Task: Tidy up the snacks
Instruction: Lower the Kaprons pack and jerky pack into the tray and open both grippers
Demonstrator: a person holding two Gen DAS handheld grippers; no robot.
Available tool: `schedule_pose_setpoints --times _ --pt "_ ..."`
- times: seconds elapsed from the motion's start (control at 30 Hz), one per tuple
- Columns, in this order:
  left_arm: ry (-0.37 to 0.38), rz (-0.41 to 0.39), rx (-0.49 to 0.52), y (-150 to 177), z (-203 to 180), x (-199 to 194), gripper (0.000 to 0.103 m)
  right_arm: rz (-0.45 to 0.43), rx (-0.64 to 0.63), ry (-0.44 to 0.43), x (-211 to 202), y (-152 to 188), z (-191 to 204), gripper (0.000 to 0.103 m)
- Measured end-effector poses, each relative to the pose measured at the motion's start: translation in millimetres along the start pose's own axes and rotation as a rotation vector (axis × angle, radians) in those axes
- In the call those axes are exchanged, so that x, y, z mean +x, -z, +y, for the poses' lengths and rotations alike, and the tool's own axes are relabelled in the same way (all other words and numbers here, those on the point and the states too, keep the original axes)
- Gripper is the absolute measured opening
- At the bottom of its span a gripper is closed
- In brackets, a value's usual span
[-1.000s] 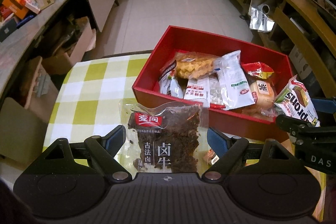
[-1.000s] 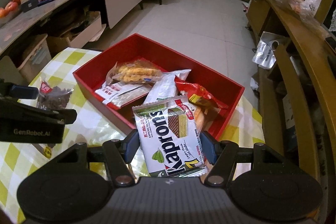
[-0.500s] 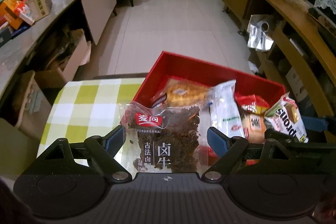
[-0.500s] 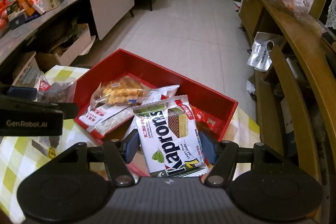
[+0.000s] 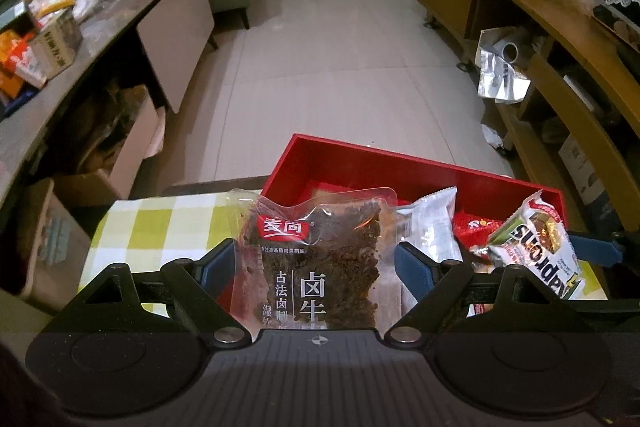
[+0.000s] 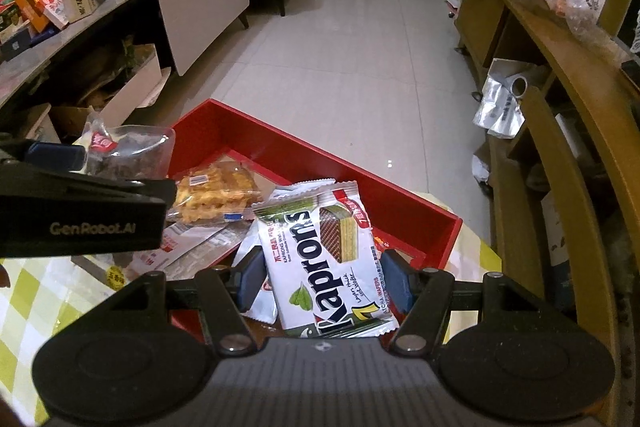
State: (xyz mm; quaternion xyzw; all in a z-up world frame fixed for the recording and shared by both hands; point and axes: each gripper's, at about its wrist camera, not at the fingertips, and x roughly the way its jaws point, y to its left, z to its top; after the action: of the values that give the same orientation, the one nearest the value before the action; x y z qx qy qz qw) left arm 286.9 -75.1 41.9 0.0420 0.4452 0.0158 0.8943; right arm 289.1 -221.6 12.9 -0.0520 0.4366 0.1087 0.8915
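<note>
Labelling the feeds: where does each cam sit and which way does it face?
Left wrist: on the left gripper, looking down along its fingers at the braised beef packet held over the red box; the right gripper shows at the right.
Right wrist: on the right gripper, over its Kaprons wafer pack; the left gripper shows at the left.
Shared: box, both packs.

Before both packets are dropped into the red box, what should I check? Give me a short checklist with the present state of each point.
1. Left gripper grips the clear packet of dark dried meat: ok.
2. Right gripper grips the white Kaprons wafer packet: ok.
3. Wafer packet over the red rectangular box: ok.
4. Meat packet over the box: ok; its left edge overhangs the wall.
5. Free space below: cannot tell; snacks already inside.
</note>
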Motion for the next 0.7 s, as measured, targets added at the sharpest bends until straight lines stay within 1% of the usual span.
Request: schedule_pose_setpoints --times 0.23,0.7 --pt "-0.007 0.018 0.012 -3.0 -4.5 16.9 0.088 0.013 0.01 -0.002 16.9 -3.3 -4.6 0.069" --pt "-0.013 0.045 0.01 -4.2 -5.6 36.0 0.09 0.025 0.032 -0.026 37.3 -5.9 -5.8 0.069"
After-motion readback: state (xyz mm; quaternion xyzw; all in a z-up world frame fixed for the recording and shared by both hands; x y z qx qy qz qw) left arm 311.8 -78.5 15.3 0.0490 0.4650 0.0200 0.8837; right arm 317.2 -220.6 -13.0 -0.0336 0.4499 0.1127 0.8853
